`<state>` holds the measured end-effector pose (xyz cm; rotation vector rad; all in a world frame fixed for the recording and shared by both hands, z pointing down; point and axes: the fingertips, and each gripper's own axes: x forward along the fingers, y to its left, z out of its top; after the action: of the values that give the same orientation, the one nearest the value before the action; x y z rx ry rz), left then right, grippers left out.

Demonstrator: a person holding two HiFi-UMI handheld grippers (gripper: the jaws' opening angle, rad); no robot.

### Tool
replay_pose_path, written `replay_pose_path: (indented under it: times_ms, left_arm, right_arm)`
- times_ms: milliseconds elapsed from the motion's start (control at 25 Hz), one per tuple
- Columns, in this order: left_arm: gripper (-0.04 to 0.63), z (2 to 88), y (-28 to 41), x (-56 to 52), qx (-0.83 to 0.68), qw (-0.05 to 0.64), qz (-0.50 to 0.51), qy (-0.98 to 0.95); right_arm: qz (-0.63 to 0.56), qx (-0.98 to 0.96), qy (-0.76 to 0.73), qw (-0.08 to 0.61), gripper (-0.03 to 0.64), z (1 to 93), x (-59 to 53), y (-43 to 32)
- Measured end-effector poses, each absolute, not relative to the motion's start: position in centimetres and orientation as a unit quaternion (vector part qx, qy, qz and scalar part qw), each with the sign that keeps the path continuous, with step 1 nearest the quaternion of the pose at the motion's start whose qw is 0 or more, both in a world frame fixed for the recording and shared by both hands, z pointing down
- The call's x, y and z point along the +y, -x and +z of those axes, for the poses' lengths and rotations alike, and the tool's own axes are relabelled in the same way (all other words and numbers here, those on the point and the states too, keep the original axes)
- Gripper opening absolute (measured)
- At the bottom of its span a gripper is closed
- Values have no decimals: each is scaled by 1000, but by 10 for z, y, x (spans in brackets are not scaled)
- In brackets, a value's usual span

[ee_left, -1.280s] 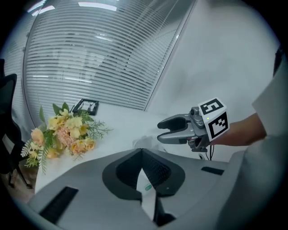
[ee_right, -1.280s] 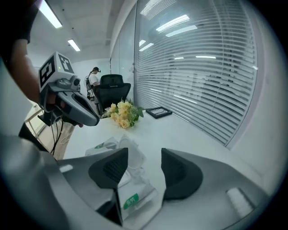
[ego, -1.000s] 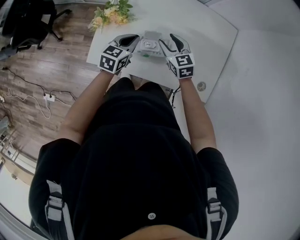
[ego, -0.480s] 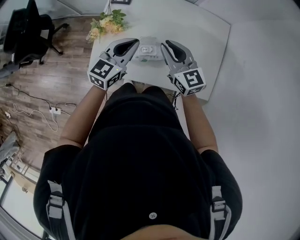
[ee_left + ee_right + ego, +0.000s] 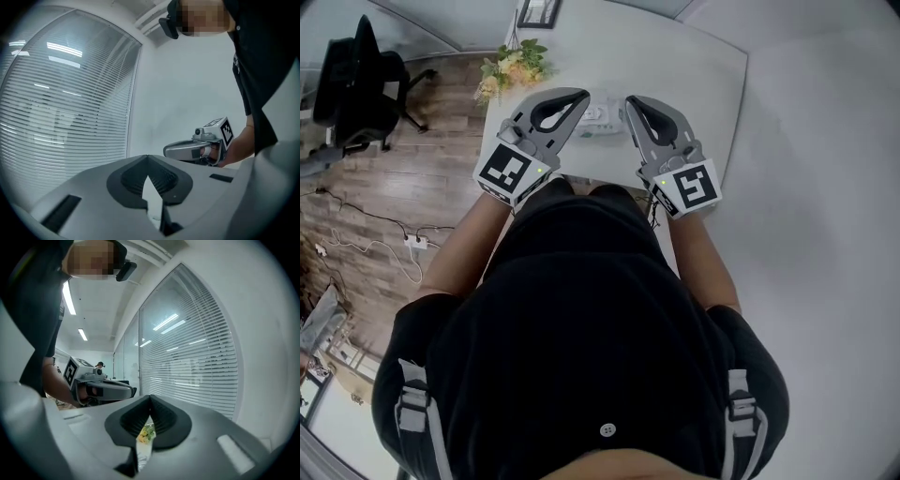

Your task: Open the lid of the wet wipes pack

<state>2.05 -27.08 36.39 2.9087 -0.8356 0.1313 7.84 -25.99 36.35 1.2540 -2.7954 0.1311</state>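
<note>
The wet wipes pack [image 5: 597, 119] lies on the white table [image 5: 694, 75], partly hidden between and below the two grippers. Both grippers are held up in the air above it, apart from it, pointing about level. My left gripper [image 5: 581, 94] has its jaw tips together with nothing in them; its own view looks at a blind-covered window, with its tips [image 5: 147, 158] meeting. My right gripper [image 5: 630, 99] has just been closing and is shut on nothing, as its own view confirms [image 5: 150, 399]. Each gripper shows in the other's view: the right [image 5: 187, 150], the left [image 5: 110, 390].
A bunch of flowers [image 5: 512, 69] lies at the table's far left corner, with a small picture frame [image 5: 539, 11] behind it. A black office chair [image 5: 356, 84] stands on the wooden floor to the left. Cables and a power strip [image 5: 414, 241] lie on the floor.
Both grippers have lifted away from the pack towards the camera and levelled out. The right jaws went from apart to closed. The pack stays on the table.
</note>
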Motion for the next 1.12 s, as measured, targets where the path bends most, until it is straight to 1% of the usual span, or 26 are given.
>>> replay_pose_path:
  times_ms: [200,480,1120]
  left_arm:
    - [8,327,-19,-267,-270,51,19,-961]
    - [8,307,-12,-272,-280,31,10,-959]
    - [8,315,-2,-275,-286,40,14,-957]
  right_arm:
    - [30,-912,-409,27,11,331,-255,-75]
    - [6,-908,-418,22,11,308,-261,-77]
    - [6,-911,-411,29,11,313,-261,-63]
